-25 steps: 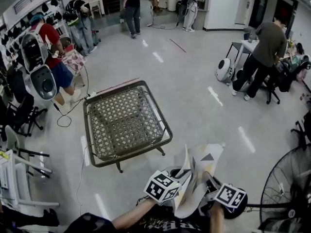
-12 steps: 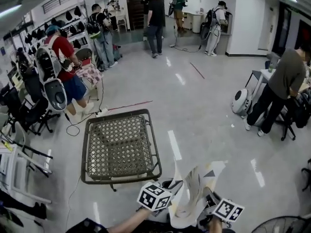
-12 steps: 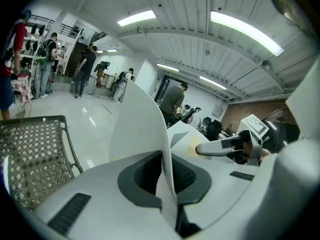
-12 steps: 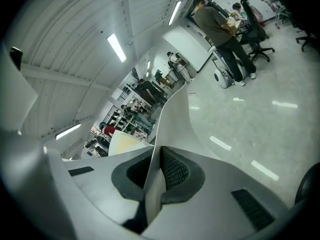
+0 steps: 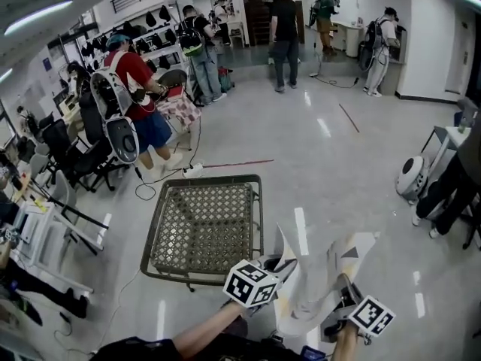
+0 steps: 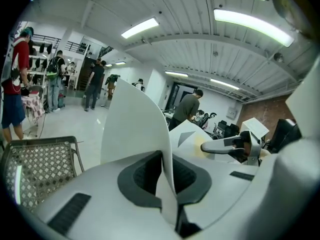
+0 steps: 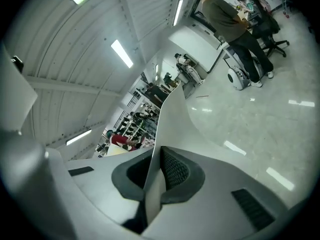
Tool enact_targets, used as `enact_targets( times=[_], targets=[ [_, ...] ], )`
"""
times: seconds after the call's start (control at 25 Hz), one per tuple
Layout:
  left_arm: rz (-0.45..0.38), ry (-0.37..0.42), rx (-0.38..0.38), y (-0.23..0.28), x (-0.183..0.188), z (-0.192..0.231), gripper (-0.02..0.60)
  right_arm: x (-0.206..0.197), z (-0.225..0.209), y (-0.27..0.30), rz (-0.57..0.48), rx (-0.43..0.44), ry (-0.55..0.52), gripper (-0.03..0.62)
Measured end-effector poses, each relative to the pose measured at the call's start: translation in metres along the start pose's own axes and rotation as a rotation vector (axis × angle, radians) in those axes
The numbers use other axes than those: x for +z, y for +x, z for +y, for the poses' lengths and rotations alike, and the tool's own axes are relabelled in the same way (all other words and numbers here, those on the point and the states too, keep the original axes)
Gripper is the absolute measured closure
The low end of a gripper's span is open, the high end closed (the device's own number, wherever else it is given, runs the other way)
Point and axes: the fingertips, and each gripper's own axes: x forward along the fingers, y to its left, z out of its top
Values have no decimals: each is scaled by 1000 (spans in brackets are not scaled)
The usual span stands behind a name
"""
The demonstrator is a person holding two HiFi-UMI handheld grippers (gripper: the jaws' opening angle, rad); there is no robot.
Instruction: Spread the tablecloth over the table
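Now the table (image 5: 203,224) looks much closer than it did a second ago. Back then it sat off at 11 o'clock from the grippers, with a wide strip of floor in between. Its near edge is now just beside the left gripper (image 5: 272,271), and its long sides run straight away toward 12 o'clock. The view has also tipped up, so more of the room shows, and the person in red (image 5: 135,89) has come in from the 9 o'clock edge to 10 o'clock. The cloth is bunched the same way as before. There is one table, one tablecloth (image 5: 316,284) and two grippers, each with one marker cube. At least six people stand around the room. The left gripper is pinched tight on one edge of the tablecloth, and the right gripper (image 5: 344,298) is pinched tight on another edge. The tablecloth is whitish with grey triangle shapes and a pale yellow patch. It is folded and crumpled and stands up in the air between the two grippers, at 6 o'clock in the head view. It lies off the table, at 4 o'clock from it.
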Motion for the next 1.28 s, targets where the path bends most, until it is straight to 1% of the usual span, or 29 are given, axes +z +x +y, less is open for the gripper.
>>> enact_targets(
  times=[0.08,0.24,0.44,0.6,0.72,0.8,0.92,1.04,1.12,1.16,1.24,1.28],
  targets=[
    [-7,14,6,8,10,17,555,8,-2,17,-8,-11,-4,577],
    [-7,30,5,20,25,65,555,9,4,62,-8,-28,0,577],
    [4,46,-36,38,53,128,555,15,27,122,-24,-55,-10,577],
    [-20,58,-78,44,92,185,555,23,61,170,-70,-51,-21,577],
    [-58,78,-56,42,129,245,555,31,89,208,-146,-48,-10,576],
    [-103,76,-20,35,159,293,554,34,108,236,-191,-53,5,576],
    [-196,53,36,13,205,363,555,30,142,286,-195,-30,-2,576],
    [-289,92,126,-33,245,431,551,23,182,334,-176,32,-34,574],
    [-343,123,215,-80,260,477,546,14,213,364,-158,98,-43,571],
    [-363,130,270,-108,263,499,545,8,231,378,-145,157,-39,571],
    [-377,141,397,-166,259,542,543,-7,268,404,-109,297,-18,569],
    [-376,140,460,-194,252,560,540,-15,278,415,-81,314,-18,569]
  ],
)
